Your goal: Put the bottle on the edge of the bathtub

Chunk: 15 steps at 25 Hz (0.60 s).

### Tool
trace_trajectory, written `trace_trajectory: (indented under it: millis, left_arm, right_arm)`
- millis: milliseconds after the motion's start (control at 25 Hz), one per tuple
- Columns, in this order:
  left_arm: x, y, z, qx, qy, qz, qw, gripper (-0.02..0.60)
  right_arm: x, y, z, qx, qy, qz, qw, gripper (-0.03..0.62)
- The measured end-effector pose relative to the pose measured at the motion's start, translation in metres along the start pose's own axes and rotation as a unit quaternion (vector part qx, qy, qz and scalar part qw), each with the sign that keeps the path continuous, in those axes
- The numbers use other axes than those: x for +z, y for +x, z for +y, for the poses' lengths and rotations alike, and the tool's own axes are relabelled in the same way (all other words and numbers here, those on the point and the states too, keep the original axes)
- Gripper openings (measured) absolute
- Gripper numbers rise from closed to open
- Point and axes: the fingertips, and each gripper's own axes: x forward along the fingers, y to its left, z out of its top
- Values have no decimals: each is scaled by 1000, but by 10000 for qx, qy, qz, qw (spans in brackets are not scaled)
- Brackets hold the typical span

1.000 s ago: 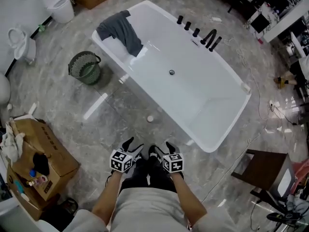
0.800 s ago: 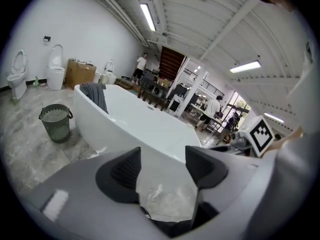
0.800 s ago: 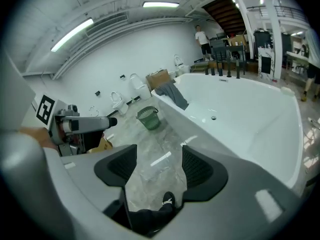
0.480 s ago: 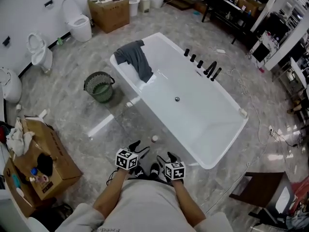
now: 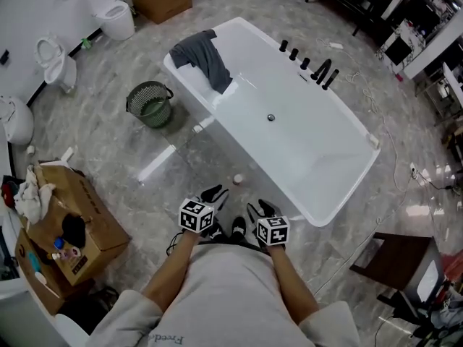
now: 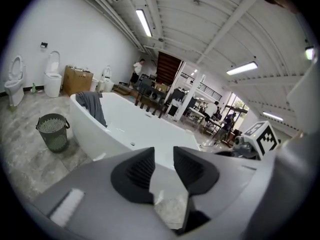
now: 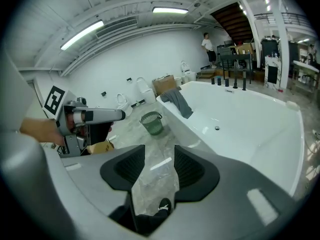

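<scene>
A small pale bottle (image 5: 237, 179), seen from above, stands on the grey floor just beside the long white bathtub (image 5: 249, 147). Side by side in front of the person are my left gripper (image 5: 214, 194) and right gripper (image 5: 261, 209), short of the bottle and above the floor. In the left gripper view, the left gripper (image 6: 164, 156) has a narrow gap with nothing in it, with the bathtub (image 6: 125, 129) beyond. The right gripper (image 7: 159, 154) is likewise empty and faces the bathtub (image 7: 250, 119). Both pairs of jaws have just been closing on nothing.
A grey towel (image 5: 206, 56) hangs over the tub's far rim, and black taps (image 5: 311, 60) line the other side. A green basket (image 5: 150, 103) stands left of the tub, a cardboard box (image 5: 69, 223) further left, toilets (image 5: 116, 9) at the wall, and a dark stool (image 5: 394, 255) at the right.
Both grippers have risen toward the head camera, and their jaws stand closer together than before. The head view has swung. The bottle has stayed on the floor.
</scene>
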Motion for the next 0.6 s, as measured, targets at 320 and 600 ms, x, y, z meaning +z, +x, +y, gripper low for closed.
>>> trace_trajectory:
  millis: [320,600]
  left_arm:
    - [1,-2,12,184,-155,-46,9997,58]
    - [-3,1,7,89,-30,46,9999,57]
  right_arm:
    - [3,-1,-8,-132,86,-52,9999,27]
    - [5,-4,-16,-255,194,-62,9995,2]
